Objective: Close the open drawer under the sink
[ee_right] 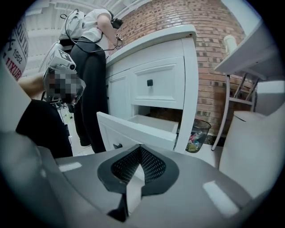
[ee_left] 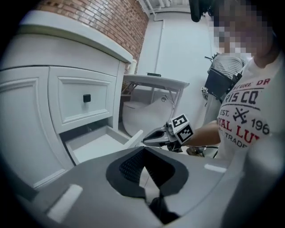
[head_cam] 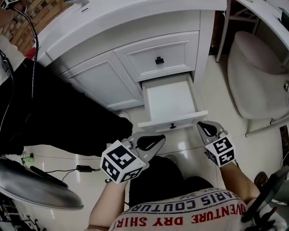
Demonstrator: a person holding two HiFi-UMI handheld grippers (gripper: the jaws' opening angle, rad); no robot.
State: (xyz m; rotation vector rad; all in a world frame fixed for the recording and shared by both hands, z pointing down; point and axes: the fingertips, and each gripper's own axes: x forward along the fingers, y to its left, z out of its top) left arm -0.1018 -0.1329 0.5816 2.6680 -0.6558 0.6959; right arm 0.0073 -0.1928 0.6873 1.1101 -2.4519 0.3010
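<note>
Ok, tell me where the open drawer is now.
In the head view, the open drawer sits centre frame, directly under the closed drawer and just ahead of the right gripper.

This is a bathroom, going by its fittings. Ahead of both tools stands a white panelled vanity cabinet (head_cam: 104,76) under a pale counter (head_cam: 135,9), with its lower drawer (head_cam: 169,101) standing open just beyond the right tool (head_cam: 205,126). A red brick wall (ee_right: 209,26) backs the cabinet. Glossy light floor tiles (head_cam: 58,155) spread to the left of the left tool (head_cam: 156,140). Off to the right tool's right are a mesh waste bin (ee_right: 198,133) and a white rounded fixture (head_cam: 253,76).
</note>
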